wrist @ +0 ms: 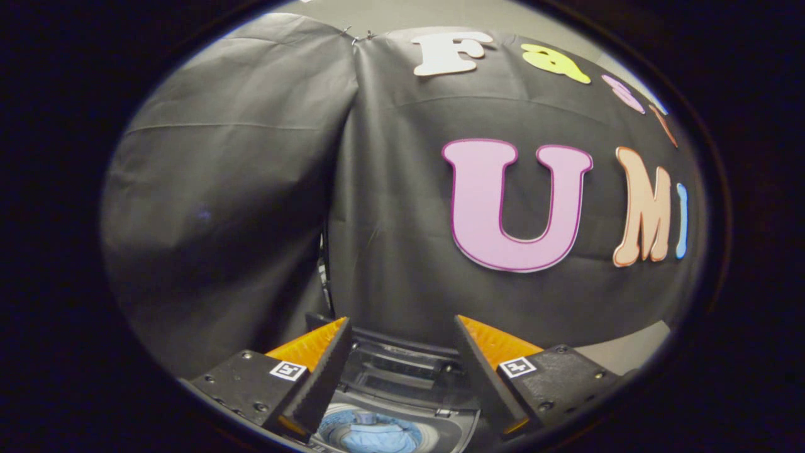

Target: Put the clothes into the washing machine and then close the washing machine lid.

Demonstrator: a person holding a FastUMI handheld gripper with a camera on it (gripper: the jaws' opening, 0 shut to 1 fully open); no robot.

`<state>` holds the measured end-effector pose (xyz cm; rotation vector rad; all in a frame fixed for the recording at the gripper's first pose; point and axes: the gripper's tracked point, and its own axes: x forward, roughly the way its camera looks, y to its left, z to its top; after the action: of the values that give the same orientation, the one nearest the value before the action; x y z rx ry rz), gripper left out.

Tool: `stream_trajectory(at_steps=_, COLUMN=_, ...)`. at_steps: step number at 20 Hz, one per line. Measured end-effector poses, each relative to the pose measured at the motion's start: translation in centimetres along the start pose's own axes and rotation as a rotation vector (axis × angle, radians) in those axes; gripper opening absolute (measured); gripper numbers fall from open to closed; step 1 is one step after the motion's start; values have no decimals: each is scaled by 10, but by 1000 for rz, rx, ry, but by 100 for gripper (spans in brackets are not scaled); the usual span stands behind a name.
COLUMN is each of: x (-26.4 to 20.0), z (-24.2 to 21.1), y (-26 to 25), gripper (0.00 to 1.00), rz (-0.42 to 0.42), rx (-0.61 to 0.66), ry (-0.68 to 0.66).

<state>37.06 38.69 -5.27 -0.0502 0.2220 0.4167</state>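
My gripper (402, 333) is open, its two fingers spread wide with nothing between them. Below and between the fingers stands a dark top-loading washing machine (453, 425) with its lid (402, 371) raised at the back. Inside the round drum lies a blue piece of clothing (377, 435). The gripper hangs above the machine, well apart from it, and looks mostly at the booth's wall.
The black cloth wall (390, 207) hangs close behind the machine, with a vertical seam between two panels just beyond the left finger. A pale strip of surface (629, 349) runs at the wall's foot, to the right of the right finger.
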Motion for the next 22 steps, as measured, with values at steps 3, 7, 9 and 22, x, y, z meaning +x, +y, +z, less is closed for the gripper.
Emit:
stream_trajectory(at_steps=3, x=20, z=16, y=-11, gripper=96, rz=-40, rx=11, ry=-42)
stream_trajectory(at_steps=7, x=51, z=18, y=-27, gripper=96, rz=-106, rx=62, ry=-45)
stream_trajectory(at_steps=9, x=68, z=9, y=-33, gripper=96, rz=-135, rx=80, ry=-27)
stream_trajectory(at_steps=22, x=130, z=-93, y=-28, gripper=96, rz=-177, rx=-56, ry=143)
